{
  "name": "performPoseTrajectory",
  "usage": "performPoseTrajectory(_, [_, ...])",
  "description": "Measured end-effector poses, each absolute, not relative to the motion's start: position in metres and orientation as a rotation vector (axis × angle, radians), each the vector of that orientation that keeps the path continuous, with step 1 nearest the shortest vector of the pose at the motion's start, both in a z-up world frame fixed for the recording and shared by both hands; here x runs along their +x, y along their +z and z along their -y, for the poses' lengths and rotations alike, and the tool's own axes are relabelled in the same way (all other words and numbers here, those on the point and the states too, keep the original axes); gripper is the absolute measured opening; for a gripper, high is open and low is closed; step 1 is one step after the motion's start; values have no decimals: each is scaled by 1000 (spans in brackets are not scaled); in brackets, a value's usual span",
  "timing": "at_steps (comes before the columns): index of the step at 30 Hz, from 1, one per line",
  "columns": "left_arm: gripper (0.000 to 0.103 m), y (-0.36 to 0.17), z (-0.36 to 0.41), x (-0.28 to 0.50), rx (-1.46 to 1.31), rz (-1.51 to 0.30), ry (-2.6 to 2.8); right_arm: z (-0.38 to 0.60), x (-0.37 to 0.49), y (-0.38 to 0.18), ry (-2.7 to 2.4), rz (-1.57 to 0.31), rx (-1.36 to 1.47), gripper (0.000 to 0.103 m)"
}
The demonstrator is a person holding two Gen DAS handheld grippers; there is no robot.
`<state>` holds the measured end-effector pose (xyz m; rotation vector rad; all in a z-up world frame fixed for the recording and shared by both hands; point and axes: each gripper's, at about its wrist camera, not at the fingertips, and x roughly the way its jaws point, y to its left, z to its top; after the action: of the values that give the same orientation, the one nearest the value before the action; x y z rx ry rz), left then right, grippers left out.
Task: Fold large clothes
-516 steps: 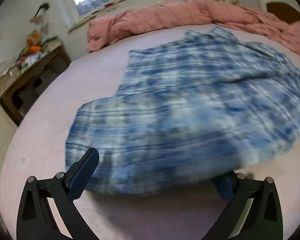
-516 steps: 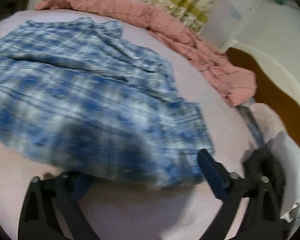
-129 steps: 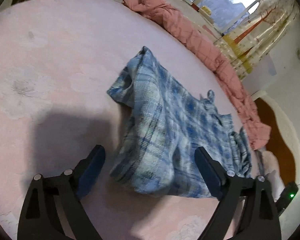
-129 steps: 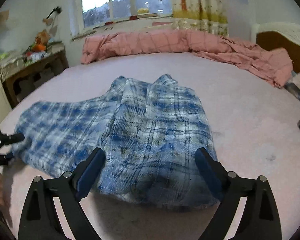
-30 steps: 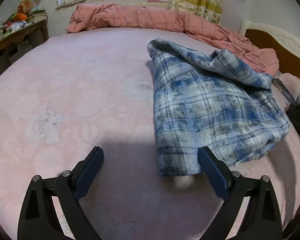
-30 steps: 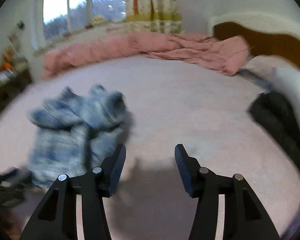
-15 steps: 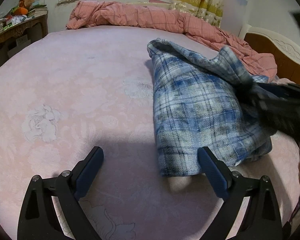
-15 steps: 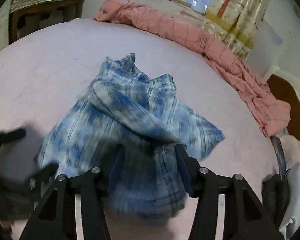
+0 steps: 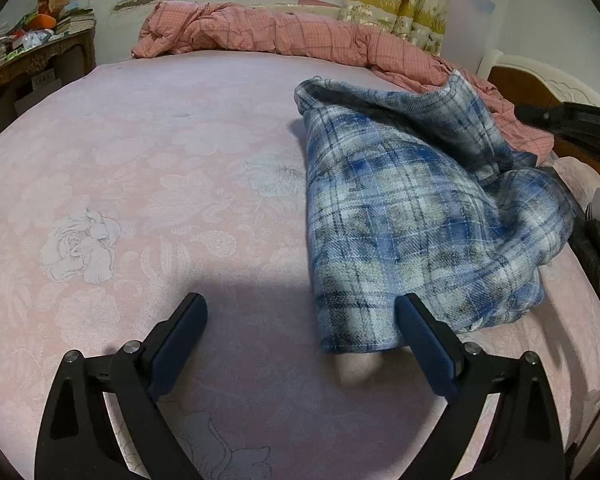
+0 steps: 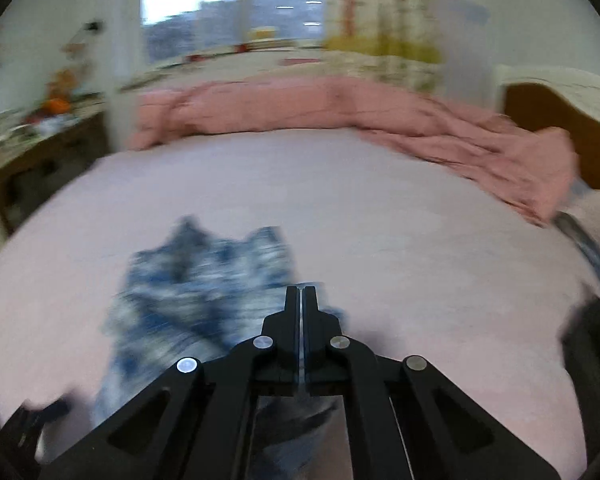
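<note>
A blue plaid shirt (image 9: 400,208) lies folded in a rough heap on the pink bed sheet (image 9: 160,160), right of centre in the left wrist view. My left gripper (image 9: 300,302) is open just above the sheet, and the shirt's near corner rests against its right finger (image 9: 424,340). My right gripper (image 10: 301,292) comes in from the right edge (image 9: 520,111). Its jaws are closing down to touching on a raised fold at the shirt's far right side. In the right wrist view the shirt (image 10: 188,280) is blurred, under and behind the fingers.
A pink checked quilt (image 9: 280,36) is bunched along the bed's far edge below the window. A cluttered wooden side table (image 9: 32,60) stands at the left and a headboard (image 9: 540,84) at the right. A dark item (image 10: 588,344) lies by the pillow.
My right gripper swung onto the shirt, closed from half open to shut on its far fold, and drew right and upward. The fold stands higher. The left gripper has stayed put.
</note>
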<state>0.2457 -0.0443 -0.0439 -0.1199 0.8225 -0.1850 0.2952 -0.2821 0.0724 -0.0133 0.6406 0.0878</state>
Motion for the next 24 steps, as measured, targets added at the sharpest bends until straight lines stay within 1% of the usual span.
performPoseTrajectory(2, [96, -44, 44, 246, -121, -823, -186, 265, 282, 75, 185, -634, -92, 7])
performPoseTrajectory(3, [96, -44, 45, 246, -121, -823, -186, 251, 276, 77, 248, -650, -150, 21])
performPoseTrajectory(4, [96, -44, 45, 246, -121, -823, -185, 238, 270, 78, 306, -662, -195, 38])
performPoseTrajectory(6, [96, -44, 44, 246, -121, -823, -185, 209, 261, 79, 368, -664, -295, 58])
performPoseTrajectory(7, [96, -44, 44, 246, -121, -823, -185, 197, 262, 78, 372, -670, -334, 59])
performPoseTrajectory(11, [96, -44, 45, 245, -122, -823, -186, 164, 289, 56, 263, -783, -449, 58])
performPoseTrajectory(12, [96, -44, 45, 245, -123, -823, -186, 161, 298, 49, 227, -804, -472, 56])
performPoseTrajectory(13, [96, -44, 45, 246, -124, -824, -186, 160, 305, 44, 188, -806, -489, 35])
performPoseTrajectory(15, [96, -44, 45, 246, -126, -826, -187, 165, 312, 47, 113, -764, -490, 4])
performPoseTrajectory(17, [96, -44, 45, 245, -127, -827, -187, 185, 313, 66, 69, -657, -418, 4])
performPoseTrajectory(18, [96, -44, 44, 246, -128, -826, -188, 194, 314, 74, 63, -637, -375, 4])
performPoseTrajectory(20, [96, -44, 45, 245, -129, -826, -190, 209, 328, 78, 57, -681, -306, 4])
performPoseTrajectory(21, [96, -44, 44, 246, -130, -826, -190, 220, 342, 73, 36, -737, -257, 4])
performPoseTrajectory(24, [96, -44, 42, 245, -138, -829, -195, 245, 376, 48, 6, -879, -146, 4])
